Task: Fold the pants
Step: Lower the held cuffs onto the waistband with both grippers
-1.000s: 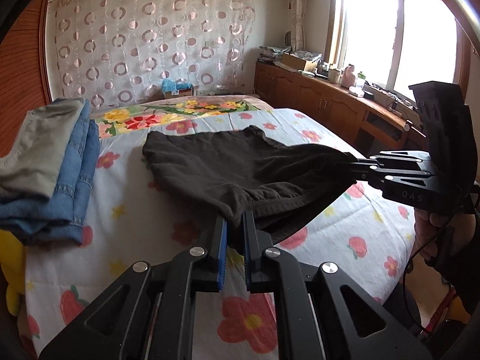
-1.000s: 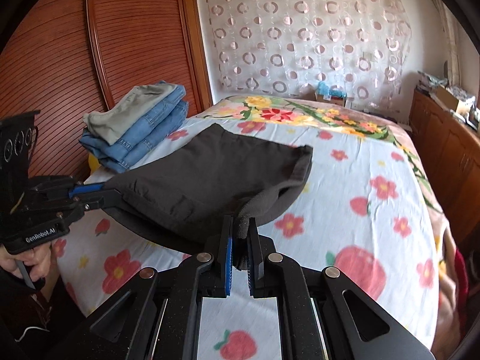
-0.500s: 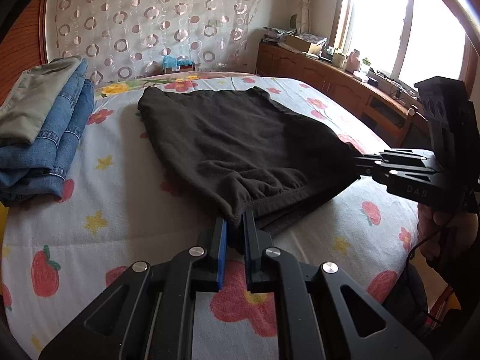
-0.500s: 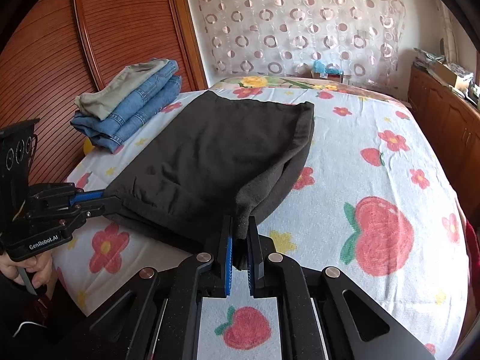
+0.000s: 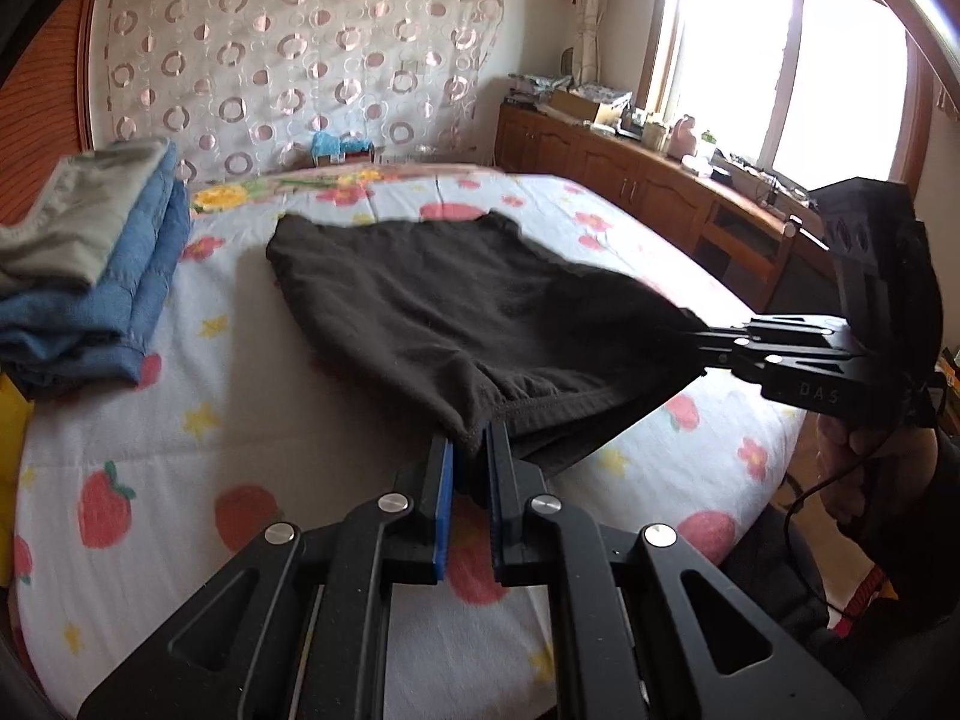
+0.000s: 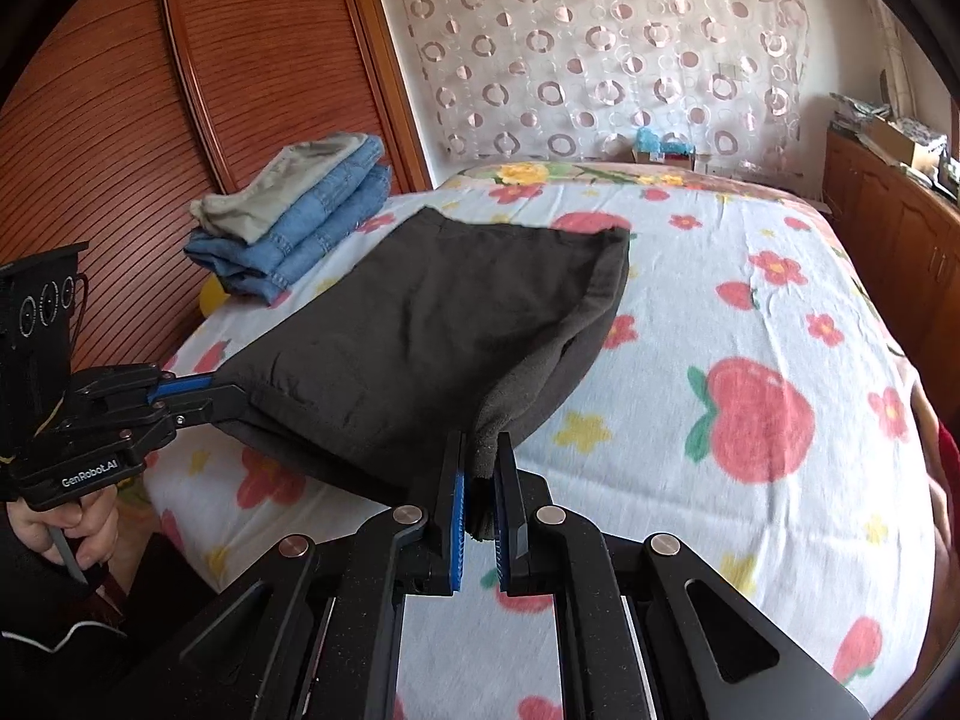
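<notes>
The left gripper (image 5: 467,456) is clamped on a bunched corner of the pants (image 5: 456,312), dark cloth pinched between its blue pads; the right gripper (image 6: 480,468) is likewise closed on the opposite near corner, a thick wad of fabric filling the gap between its fingers; in each view the other gripper shows at the side, nipping its own corner, so the near edge hangs stretched between the two, raised off the bed (image 6: 750,312). Outward from the grips the pants slope down to the flowered sheet, their far end lying flat on it toward the curtain (image 6: 600,60); they look already doubled, though the layers under the lifted edge are hard to count. The cloth reads as soft, light and limp, a knit that sags between the holds and puckers at each pinch; it should drape wherever it is carried and will not hold a crease unaided; it is not slippery against the pads, yet a thin bite could let one layer slide out, so the corners, taken through every layer at the stitched hem, are the right hold. Beyond, to the left by the wooden panel (image 6: 180,120), sits a stack (image 6: 300,210) of folded jeans, well apart from the pants.
</notes>
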`<state>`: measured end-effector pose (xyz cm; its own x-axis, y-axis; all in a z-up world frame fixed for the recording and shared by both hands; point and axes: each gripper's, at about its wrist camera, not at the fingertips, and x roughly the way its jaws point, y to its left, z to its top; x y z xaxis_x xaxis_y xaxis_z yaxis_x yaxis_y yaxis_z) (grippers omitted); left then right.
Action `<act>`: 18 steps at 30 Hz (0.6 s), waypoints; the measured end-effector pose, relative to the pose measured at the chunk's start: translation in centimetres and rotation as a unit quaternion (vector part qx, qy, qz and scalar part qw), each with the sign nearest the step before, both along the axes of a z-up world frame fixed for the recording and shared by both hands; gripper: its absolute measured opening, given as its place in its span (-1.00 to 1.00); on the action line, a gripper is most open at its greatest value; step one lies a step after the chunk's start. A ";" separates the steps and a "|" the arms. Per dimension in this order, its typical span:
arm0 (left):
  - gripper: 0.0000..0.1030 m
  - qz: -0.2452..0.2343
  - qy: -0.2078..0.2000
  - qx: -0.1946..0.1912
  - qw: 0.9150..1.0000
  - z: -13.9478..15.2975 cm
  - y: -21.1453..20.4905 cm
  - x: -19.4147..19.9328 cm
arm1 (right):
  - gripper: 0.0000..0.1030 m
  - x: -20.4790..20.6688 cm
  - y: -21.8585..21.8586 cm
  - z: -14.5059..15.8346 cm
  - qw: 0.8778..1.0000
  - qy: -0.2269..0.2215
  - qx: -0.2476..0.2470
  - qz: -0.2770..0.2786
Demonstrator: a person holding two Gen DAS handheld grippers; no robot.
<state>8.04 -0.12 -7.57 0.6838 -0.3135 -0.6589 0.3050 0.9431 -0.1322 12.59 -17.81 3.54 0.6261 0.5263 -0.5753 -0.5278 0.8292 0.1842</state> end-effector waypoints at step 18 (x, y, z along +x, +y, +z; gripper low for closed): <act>-0.79 0.002 0.030 0.005 1.000 -2.6 -0.1 -0.4 | -0.86 -0.3 0.6 -1.6 1.000 0.012 -0.020 -0.001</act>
